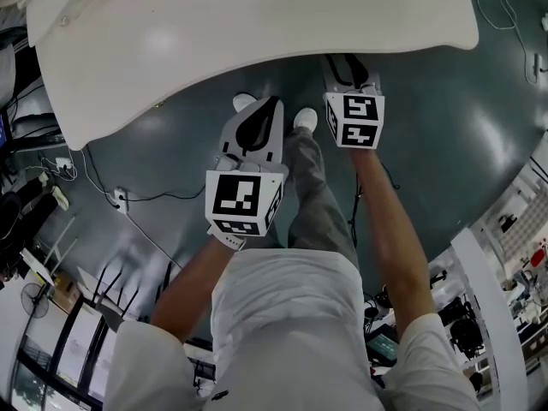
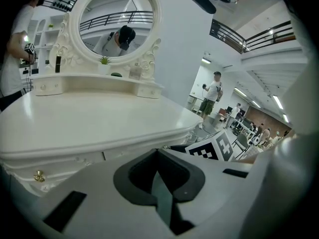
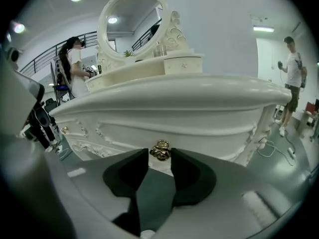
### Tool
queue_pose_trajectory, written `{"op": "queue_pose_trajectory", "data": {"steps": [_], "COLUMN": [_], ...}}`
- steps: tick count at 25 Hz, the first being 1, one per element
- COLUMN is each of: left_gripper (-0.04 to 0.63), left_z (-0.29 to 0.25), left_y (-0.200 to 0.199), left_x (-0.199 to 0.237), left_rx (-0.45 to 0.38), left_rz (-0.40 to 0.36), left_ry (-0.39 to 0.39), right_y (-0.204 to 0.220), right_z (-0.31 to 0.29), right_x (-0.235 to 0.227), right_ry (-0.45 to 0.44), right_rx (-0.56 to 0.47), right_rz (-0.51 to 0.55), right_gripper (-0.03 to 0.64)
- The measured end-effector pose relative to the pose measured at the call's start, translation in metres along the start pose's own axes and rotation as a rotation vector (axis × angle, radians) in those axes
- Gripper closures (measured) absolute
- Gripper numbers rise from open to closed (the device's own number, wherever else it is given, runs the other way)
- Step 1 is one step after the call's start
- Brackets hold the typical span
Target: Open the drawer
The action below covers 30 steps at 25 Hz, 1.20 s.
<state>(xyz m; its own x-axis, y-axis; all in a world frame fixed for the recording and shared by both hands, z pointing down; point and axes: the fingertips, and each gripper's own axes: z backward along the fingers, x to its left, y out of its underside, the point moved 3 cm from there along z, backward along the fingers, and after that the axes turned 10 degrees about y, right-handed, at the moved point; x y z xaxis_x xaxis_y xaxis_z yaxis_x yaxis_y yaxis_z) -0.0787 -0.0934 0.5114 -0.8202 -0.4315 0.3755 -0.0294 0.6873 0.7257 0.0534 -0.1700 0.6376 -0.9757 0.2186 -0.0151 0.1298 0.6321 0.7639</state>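
A: Right claw (image 3: 160, 156)?
B: Jaws wide, brass knob (image 3: 160, 151) between the tips, not clearly pinched. It's lined up to pull the drawer (image 3: 199, 135), which is closed just ahead.
A: Left claw (image 2: 158, 152)?
B: Closed on nothing, idle.

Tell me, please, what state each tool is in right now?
Left tool: closed, holding nothing.
Right tool: open, with the gold drawer knob between its tips, not visibly gripped yet.

Oval mirror (image 3: 130, 26) stands behind, cables (image 1: 163, 199) trail across grey floor (image 1: 454, 135)
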Motion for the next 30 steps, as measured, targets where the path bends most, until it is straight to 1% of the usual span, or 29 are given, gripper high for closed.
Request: {"op": "queue_pose_trajectory", "data": {"steps": [1, 10, 20, 24, 30], "left_gripper": [0.586, 0.586, 0.586, 0.586, 0.586], "left_z": [0.000, 0.000, 0.004, 0.004, 0.004], "left_y": [0.000, 0.002, 0.003, 0.005, 0.004], "left_x": [-0.002, 0.004, -0.003, -0.002, -0.007], "left_rx": [0.002, 0.004, 0.000, 0.001, -0.004], "left_rz": [0.000, 0.008, 0.009, 0.011, 0.006], "left_ry": [0.001, 0.010, 0.010, 0.009, 0.013], "right_y": [-0.001, 0.000, -0.001, 0.011, 0.025], "right_z": [0.001, -0.005, 0.001, 0.012, 0.031], "right_x": [-0.003, 0.002, 0.000, 0.000, -0.003], "right_ry": [0.004, -0.016, 0.007, 0.005, -0.021], "right_rx": [0.003, 0.005, 0.007, 0.014, 0.024], "right_rz": [0.007, 0.013, 0.010, -0.016, -0.008], "right_gripper": [0.476, 0.480, 0.483, 0.482, 0.482]}}
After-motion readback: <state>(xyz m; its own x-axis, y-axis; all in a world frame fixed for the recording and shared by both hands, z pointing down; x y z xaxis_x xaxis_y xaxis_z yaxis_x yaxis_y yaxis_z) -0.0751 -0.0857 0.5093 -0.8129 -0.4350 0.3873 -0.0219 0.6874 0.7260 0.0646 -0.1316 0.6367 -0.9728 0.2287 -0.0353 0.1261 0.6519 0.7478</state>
